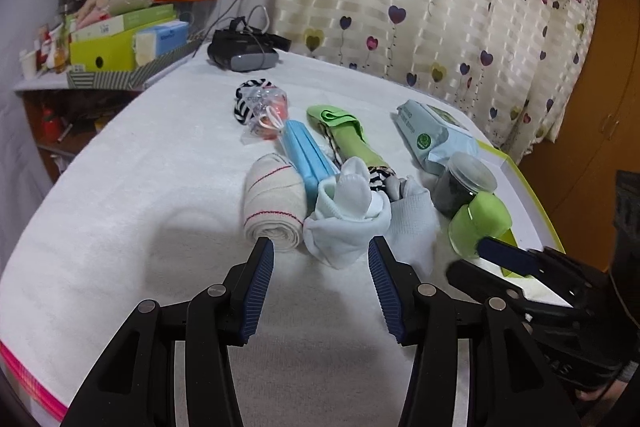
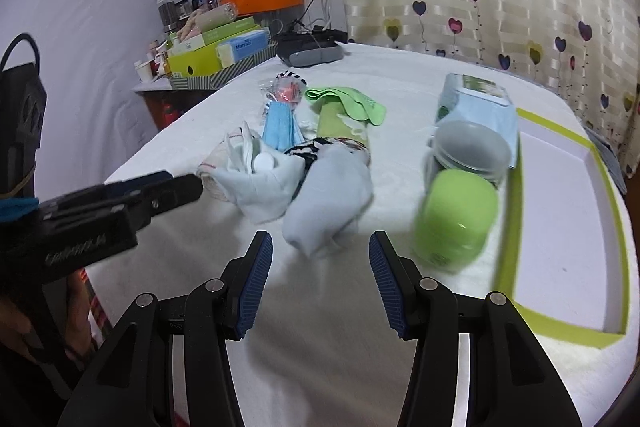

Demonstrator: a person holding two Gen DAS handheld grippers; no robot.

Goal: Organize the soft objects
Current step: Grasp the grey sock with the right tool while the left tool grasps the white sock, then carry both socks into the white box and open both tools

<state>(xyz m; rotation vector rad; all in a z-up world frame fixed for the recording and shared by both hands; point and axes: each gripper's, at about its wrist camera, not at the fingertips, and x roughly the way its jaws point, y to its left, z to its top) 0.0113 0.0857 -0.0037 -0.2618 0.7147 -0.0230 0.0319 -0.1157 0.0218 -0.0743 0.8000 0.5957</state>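
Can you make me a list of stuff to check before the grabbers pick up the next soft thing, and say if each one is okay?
1. Left gripper open and empty: ok.
2. Right gripper open and empty: ok.
3. White sock bundle lies just ahead of the left gripper, nothing on top: ok.
4. Grey sock lies just ahead of the right gripper: ok.
5. Green-rimmed tray has bare space inside: ok.
6. Green roll clear of the tray wall: cannot tell, it is blurred.
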